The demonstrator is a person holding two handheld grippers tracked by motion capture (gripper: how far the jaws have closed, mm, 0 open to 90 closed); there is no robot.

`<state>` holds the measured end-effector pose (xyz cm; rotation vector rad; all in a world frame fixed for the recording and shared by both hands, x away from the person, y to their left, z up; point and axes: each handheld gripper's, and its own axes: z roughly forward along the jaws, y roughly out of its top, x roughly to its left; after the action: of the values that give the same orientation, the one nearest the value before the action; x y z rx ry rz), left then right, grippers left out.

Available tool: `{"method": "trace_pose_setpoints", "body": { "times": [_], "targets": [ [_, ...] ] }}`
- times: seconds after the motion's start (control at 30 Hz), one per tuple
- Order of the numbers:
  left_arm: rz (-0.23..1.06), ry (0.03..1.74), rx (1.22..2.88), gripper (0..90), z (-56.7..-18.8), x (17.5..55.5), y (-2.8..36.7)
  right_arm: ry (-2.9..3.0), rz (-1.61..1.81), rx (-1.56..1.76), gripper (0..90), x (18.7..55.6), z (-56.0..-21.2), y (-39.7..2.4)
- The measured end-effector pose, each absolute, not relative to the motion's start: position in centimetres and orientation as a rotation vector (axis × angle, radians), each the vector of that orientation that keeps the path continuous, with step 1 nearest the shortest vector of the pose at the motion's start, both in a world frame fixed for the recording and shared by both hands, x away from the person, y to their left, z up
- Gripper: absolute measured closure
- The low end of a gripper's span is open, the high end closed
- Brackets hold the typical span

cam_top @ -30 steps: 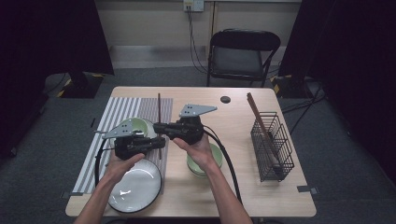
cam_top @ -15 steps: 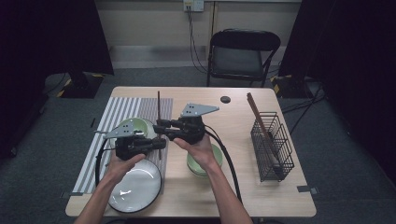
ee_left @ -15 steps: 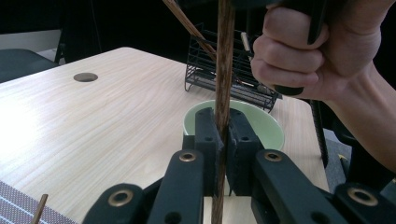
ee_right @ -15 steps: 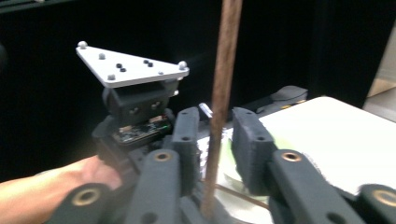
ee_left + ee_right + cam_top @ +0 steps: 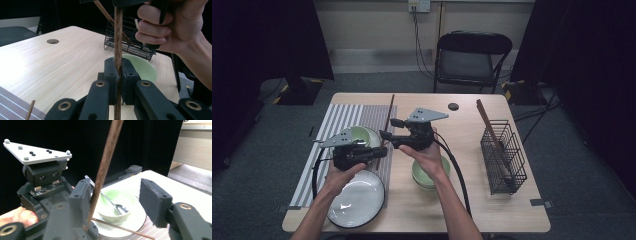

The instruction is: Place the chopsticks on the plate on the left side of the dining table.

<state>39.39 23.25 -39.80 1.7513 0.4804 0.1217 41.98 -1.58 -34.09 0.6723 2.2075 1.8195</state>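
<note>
Left gripper (image 5: 379,152) clamped tight on a slender brown wooden chopstick (image 5: 118,37), which stands upright between both grippers; right gripper (image 5: 387,128) jaws have just been opening, chopstick against one foam pad, other pad clear; bare pale wood-grain counter (image 5: 462,205) beyond; black wire basket (image 5: 503,155) well apart.

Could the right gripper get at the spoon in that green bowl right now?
Probably yes: the right gripper has just been opening off the chopstick, and the spoon lies uncovered just ahead, though the left gripper holds that chopstick between.
</note>
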Motion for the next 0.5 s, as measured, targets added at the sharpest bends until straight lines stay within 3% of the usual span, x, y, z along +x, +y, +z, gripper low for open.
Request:
{"method": "trace_pose_setpoints", "body": {
  "times": [0.5],
  "targets": [
    [0.135,0.49,1.748,85.0,-39.93,39.59,23.65,2.193,1.762,0.74,32.1,42.62,-34.74,-2.32]
  ]
}}
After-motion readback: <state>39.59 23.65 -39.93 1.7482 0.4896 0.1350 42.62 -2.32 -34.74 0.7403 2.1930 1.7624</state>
